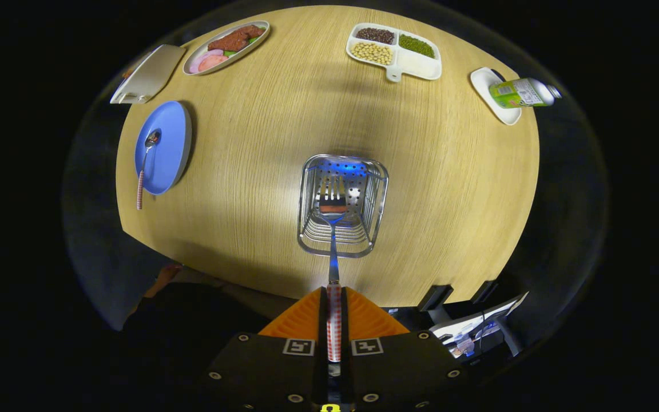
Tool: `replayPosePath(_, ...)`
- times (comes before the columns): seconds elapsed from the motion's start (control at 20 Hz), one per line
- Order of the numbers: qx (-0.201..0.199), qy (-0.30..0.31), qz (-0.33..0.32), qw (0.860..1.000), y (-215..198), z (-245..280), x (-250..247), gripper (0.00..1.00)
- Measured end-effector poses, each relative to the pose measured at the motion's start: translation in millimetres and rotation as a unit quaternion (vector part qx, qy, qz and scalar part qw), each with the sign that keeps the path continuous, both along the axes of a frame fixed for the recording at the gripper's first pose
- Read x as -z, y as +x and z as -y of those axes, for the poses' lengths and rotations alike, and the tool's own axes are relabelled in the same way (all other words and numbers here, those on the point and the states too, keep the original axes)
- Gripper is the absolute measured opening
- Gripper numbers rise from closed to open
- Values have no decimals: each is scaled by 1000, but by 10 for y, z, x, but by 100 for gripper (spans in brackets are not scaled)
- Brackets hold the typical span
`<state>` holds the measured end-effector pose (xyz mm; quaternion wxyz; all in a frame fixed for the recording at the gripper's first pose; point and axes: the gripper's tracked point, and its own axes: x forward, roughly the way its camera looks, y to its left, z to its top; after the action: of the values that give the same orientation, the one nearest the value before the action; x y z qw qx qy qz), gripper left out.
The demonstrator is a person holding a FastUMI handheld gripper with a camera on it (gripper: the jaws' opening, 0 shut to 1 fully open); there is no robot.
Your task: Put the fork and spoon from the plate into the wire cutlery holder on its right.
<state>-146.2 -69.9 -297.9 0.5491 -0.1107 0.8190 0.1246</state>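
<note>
Gripper (334, 320) clamped on fork (334, 229) handle, tines dangling over wire cutlery holder (342, 206) just ahead. Could snag rim, tipping holder, if released off-centre.

One fork (332, 229) is clamped between the fingers of the one gripper (334, 303), and one spoon (146, 157) is counted. One wire cutlery holder (343, 205) is seen. Four dishes and one bottle (521, 93) are tallied on the one table (261, 143).
</note>
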Motion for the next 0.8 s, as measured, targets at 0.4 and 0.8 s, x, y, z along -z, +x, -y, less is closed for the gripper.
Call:
replayPosePath(0.4, 24, -15, -33, 999, 250, -38, 217, 11)
replayPosePath(0.8, 64, 20, 46, 997, 535, -188, 118, 18)
